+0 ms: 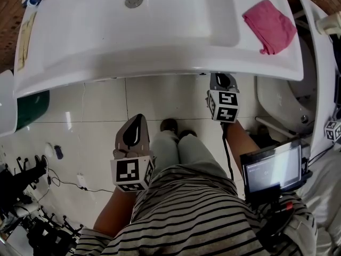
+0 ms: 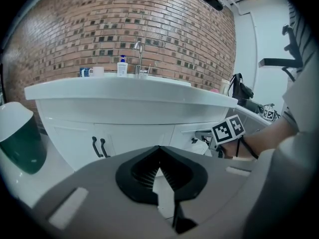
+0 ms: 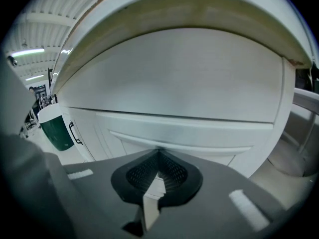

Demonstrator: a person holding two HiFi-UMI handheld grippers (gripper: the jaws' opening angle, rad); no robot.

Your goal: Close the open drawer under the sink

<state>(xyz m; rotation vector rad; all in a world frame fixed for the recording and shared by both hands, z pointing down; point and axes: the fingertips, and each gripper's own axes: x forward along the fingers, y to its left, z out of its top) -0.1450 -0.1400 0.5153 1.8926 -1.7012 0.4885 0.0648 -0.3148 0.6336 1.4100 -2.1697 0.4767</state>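
**Q:** Report the left gripper (image 1: 136, 126).
**A:** It is at the lower left of the head view, over the floor (image 1: 96, 121) and well apart from the cabinet (image 2: 129, 133). Its jaws are pressed together on nothing. It takes no part in this step.

**Q:** Where is the drawer (image 3: 179, 128)?
**A:** It is under the sink (image 1: 160, 63), to the right of the two black-handled doors (image 2: 75, 141). In the right gripper view its front fills the middle of the frame. Its top edge shows as a ledge standing out from the panel above. Judged: still partly open.

**Q:** And the right gripper (image 1: 224, 81)?
**A:** It is at centre right of the head view, with its tips just under the sink rim. Its jaws are pressed together, empty, and pointed at the drawer front. Contact cannot be confirmed.

**Q:** What is the progress?
**A:** The approach looks complete, but the push appears unfinished. Remaining: press the front straight in until it sits flush with the cabinet face.
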